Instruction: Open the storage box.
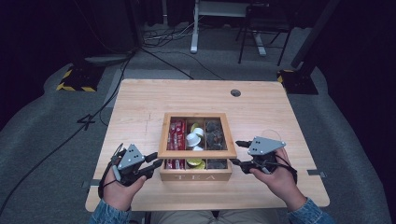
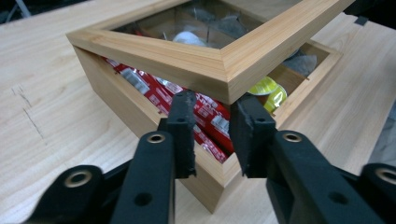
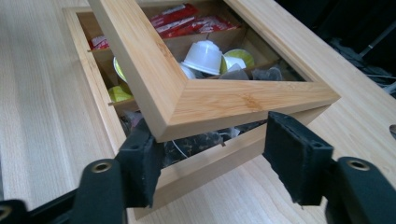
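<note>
Lid [image 1: 197, 135] of glass in a pale wood frame sits raised and skewed over the wooden tea box [image 1: 195, 176] mid-tabletop [image 1: 140, 100], likely propped on the slightly parted left gripper [image 2: 212, 122], while the right gripper [image 3: 219, 149] gapes unclenched around its corner.

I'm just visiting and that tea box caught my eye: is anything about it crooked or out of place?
Yes. The lid, a wooden frame with a clear pane, is raised off the tea box at the front, so a gap shows red packets underneath. The left claw and right claw sit under its front corners.
</note>
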